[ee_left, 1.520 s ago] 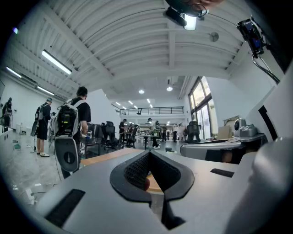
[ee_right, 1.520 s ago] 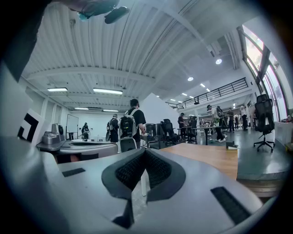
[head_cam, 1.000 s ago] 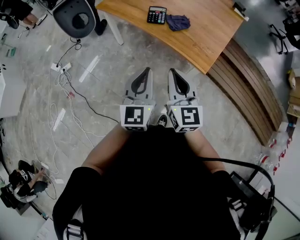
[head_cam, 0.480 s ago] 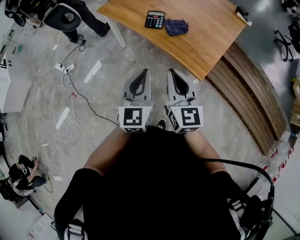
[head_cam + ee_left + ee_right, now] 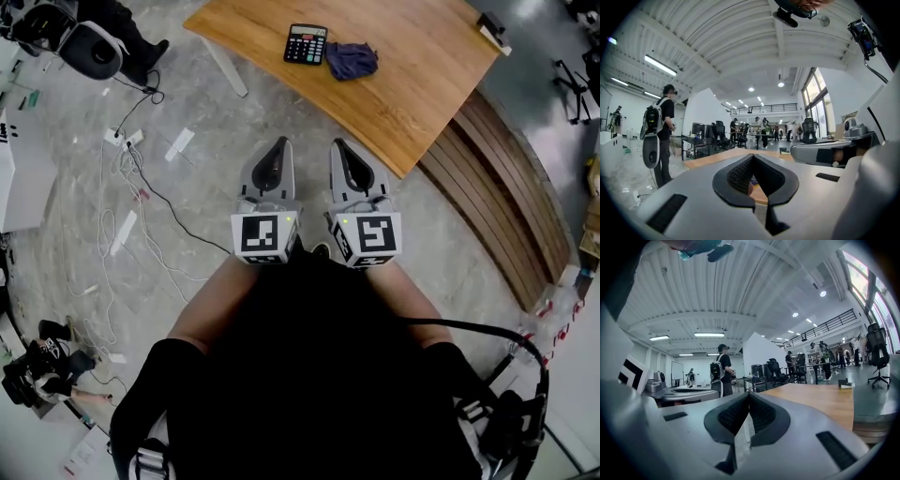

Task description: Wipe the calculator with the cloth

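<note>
Jaws on both tools are pressed together with nothing between them. The left gripper [image 5: 278,142] and the right gripper [image 5: 336,144] sit side by side, just apart, nearest the person, and both point level and away over the grey floor [image 5: 216,122]. To the left on that floor, white and black cables [image 5: 131,202] trail from a power strip [image 5: 123,137].

Farther out, ahead and slightly to the right, stands a wooden table [image 5: 412,84] with a curved near edge. A slatted wooden step [image 5: 497,178] runs along its right side. The calculator [image 5: 306,44] lies flat near the table's left end. The cloth [image 5: 352,59], dark blue and crumpled, lies just to its right; whether the two touch cannot be told. Both are well apart from the grippers.

Farther still, the left gripper view shows a person with a backpack [image 5: 661,126] standing at the left. Desks, office chairs and more people fill the far end of the hall.
</note>
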{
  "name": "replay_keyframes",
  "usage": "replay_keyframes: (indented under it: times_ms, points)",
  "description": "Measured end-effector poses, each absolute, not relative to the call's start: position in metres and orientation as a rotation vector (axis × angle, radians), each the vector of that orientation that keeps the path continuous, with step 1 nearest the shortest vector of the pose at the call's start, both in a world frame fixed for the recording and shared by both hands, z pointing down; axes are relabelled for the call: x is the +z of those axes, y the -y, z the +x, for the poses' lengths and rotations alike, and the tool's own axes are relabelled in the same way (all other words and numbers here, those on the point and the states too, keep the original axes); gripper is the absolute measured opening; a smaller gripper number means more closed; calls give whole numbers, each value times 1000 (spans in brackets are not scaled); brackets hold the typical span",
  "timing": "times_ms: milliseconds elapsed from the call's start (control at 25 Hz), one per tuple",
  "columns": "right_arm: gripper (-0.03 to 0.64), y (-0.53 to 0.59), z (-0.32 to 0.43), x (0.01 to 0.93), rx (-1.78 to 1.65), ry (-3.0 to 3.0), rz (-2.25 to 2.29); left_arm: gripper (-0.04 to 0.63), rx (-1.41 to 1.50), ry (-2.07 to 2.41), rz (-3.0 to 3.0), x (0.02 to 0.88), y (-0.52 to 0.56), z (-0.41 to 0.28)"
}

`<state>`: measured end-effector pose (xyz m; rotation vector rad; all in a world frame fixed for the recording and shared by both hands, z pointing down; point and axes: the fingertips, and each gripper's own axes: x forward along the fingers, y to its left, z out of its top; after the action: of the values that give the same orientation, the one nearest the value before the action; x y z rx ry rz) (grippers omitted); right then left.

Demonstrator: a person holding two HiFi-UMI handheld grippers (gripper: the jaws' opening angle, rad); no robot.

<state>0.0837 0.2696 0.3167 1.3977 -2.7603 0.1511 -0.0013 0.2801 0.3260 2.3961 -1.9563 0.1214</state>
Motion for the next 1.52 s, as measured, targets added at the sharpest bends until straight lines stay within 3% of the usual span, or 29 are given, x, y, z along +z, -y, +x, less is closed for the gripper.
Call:
replay_keyframes:
  times_ms: [840,1520]
  points:
    - [15,32,-14,392,312,2530,1516,0,165,1656,2367,397,36,-100]
    - [15,136,-13,457,405,2439,1493,0,334,1537,2350,473,135,-86]
